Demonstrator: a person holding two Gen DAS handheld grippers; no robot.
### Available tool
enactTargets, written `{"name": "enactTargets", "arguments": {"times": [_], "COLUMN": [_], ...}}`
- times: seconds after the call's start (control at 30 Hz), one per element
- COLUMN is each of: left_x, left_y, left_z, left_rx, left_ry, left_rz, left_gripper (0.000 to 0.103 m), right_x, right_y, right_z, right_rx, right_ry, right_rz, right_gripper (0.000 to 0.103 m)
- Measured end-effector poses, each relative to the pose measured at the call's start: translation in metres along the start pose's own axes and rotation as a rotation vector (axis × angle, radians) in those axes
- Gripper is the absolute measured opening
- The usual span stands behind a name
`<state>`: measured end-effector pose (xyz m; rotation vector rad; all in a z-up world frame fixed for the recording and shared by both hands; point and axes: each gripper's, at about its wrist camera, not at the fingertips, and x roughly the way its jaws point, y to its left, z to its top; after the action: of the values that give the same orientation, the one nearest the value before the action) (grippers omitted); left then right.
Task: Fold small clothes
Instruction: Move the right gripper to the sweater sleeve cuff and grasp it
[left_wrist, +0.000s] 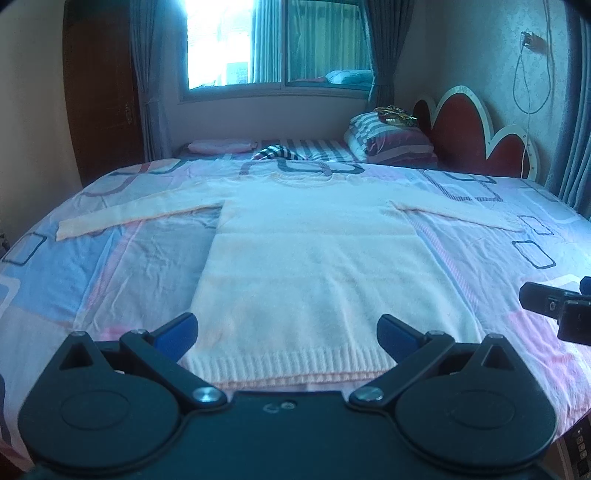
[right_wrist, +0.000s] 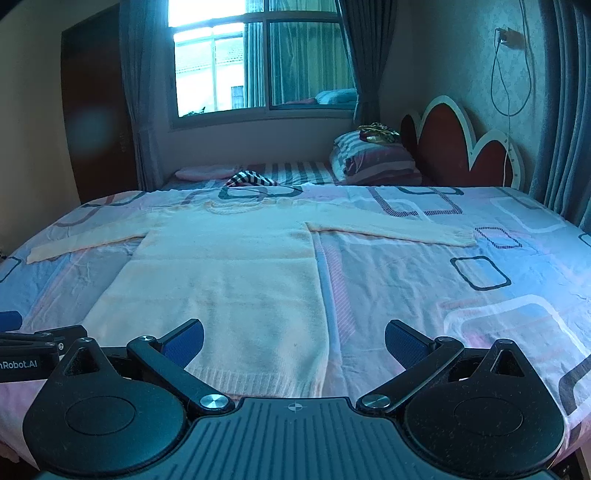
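A cream knitted sweater (left_wrist: 314, 258) lies flat on the bed, both sleeves spread out to the sides, neck towards the window and ribbed hem nearest me. It also shows in the right wrist view (right_wrist: 221, 280). My left gripper (left_wrist: 288, 334) is open and empty, hovering just above the hem at its middle. My right gripper (right_wrist: 294, 341) is open and empty near the hem's right corner, its right pad (right_wrist: 404, 343) over bare sheet. The right gripper shows at the right edge of the left wrist view (left_wrist: 561, 310).
The bed (left_wrist: 110, 266) has a pink and blue patterned sheet. Striped pillows (left_wrist: 391, 142) and a red headboard (left_wrist: 465, 129) stand at the far right. A pink pillow (left_wrist: 221, 146) and a black-and-white checked cloth (left_wrist: 277, 152) lie at the far edge under the window.
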<state>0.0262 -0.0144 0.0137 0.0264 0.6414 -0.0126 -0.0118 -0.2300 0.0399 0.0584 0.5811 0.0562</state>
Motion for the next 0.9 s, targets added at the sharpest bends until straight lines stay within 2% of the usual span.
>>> {"name": "enactTargets", "arguments": {"times": [0.1,0.3,0.43,0.6,0.7,0.8,0.9], "left_x": [0.010,0.029,0.044,0.074,0.092,0.117,0.141], "left_y": [-0.008,-0.010,-0.014,-0.014,-0.022,-0.030,-0.033], "left_z": [0.013,0.040,0.053,0.068,0.076,0.080,0.086], "left_rx": [0.031,-0.025,-0.038,-0.101,-0.068,-0.046,-0.041], "left_ry": [-0.020,-0.058,-0.058,-0.028,-0.036,-0.036,-0.047], "left_rz": [-0.014,-0.035,-0.060,-0.115,-0.097,-0.019,-0.008], "left_gripper": [0.102,0.103,0.103,0.102,0.102,0.102,0.102], "right_x": [0.007,0.031,0.048,0.076,0.097,0.121,0.148], "right_y": [-0.006,-0.027,-0.046,-0.076,-0.095,-0.114,-0.134], "right_z": [0.007,0.027,0.044,0.063,0.072,0.078,0.084], "right_rx": [-0.004,0.008,0.032,0.079,0.105,0.118,0.128], "right_ry": [-0.008,-0.041,-0.068,-0.067,-0.060,-0.048,-0.036], "right_rz": [-0.003,-0.026,-0.057,-0.055,-0.050,-0.081,-0.083], "right_gripper": [0.103,0.103,0.103,0.103,0.103,0.103,0.103]}}
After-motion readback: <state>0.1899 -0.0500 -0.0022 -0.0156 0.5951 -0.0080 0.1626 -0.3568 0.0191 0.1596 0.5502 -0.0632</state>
